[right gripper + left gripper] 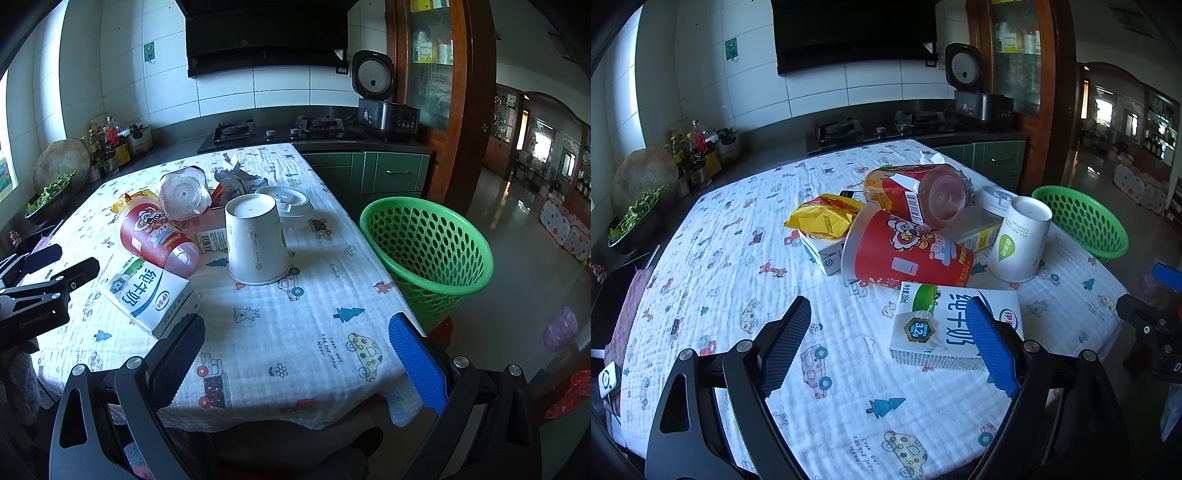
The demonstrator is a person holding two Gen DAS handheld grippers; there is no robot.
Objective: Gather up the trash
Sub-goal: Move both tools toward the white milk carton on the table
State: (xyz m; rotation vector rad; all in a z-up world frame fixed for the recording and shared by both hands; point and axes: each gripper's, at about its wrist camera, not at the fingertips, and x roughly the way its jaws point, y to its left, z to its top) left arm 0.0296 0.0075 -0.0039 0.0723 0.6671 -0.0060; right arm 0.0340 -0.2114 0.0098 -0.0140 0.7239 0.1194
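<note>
Left wrist view: left gripper (892, 345) fingers spread wide, nothing held, hovering over the bench (713, 266) w/ its cartoon-print cloth. Milk carton (955, 325) lies flat just beyond, its near edge partly behind the blue pad of one finger (991, 345); can't tell if touching. Behind it a red cup (908, 251) on its side, a clear bottle (916, 195) lying on top, yellow wrapper (822, 218) to the left on a small box (820, 253). White paper cup (1021, 240) upside down at right, white lid (993, 199) behind it. Green basket (1086, 221) past the bench's far right edge. Right gripper's black frame shows at the right edge.

Right wrist view: right gripper (297, 356) fingers also wide apart, empty, above the near bench edge. Carton (147, 295) sits just beside the dark finger (177, 360). Inverted paper cup (256, 240) mid-bench, clear of the rest; lid (290, 203) behind. Red cup (155, 232) + bottle (184, 197) piled left, crumpled paper (240, 181) further back. Basket (428, 251) stands on the floor right of the bench, open top. Left gripper (62, 264) at left edge, near the carton.
</note>
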